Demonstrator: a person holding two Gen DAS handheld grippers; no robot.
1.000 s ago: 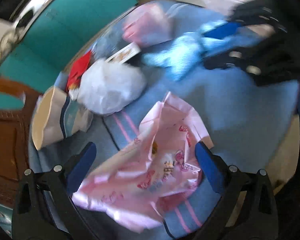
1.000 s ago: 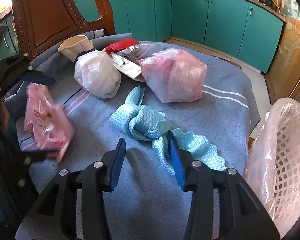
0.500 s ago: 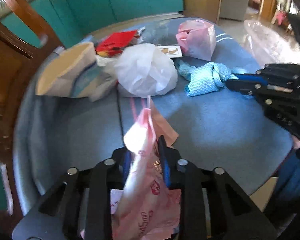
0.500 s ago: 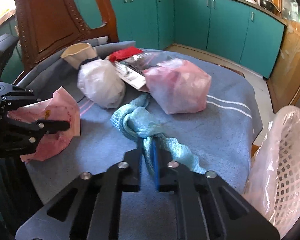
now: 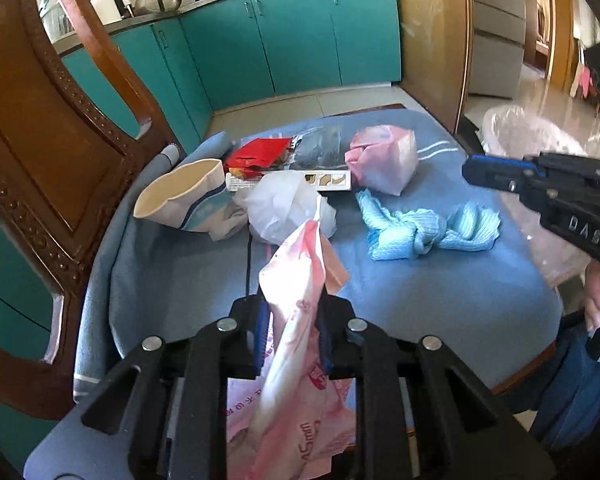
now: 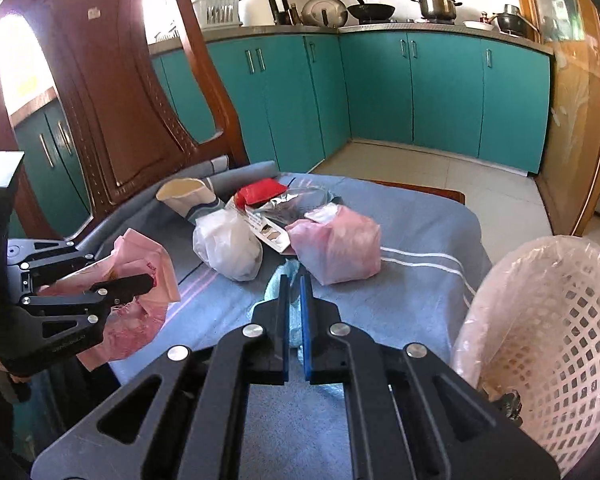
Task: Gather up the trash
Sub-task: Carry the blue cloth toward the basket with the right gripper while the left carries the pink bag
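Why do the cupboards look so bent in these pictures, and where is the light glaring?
Both wrist views are fisheye, so the teal cabinets bow outward and the corners go black. In the right wrist view, daylight blows out white behind the wooden chair back. In the left wrist view, sun whitens the top of the pink wrapper and glares off the floor at the far right. Both are sharp.

A pink wrapper [image 5: 296, 320] with red print at lower centre, a light blue ribbed cloth [image 5: 428, 232] at centre right, a white bag [image 5: 284, 208], a red packet [image 5: 256, 152], teal cabinets [image 5: 300, 36] behind.
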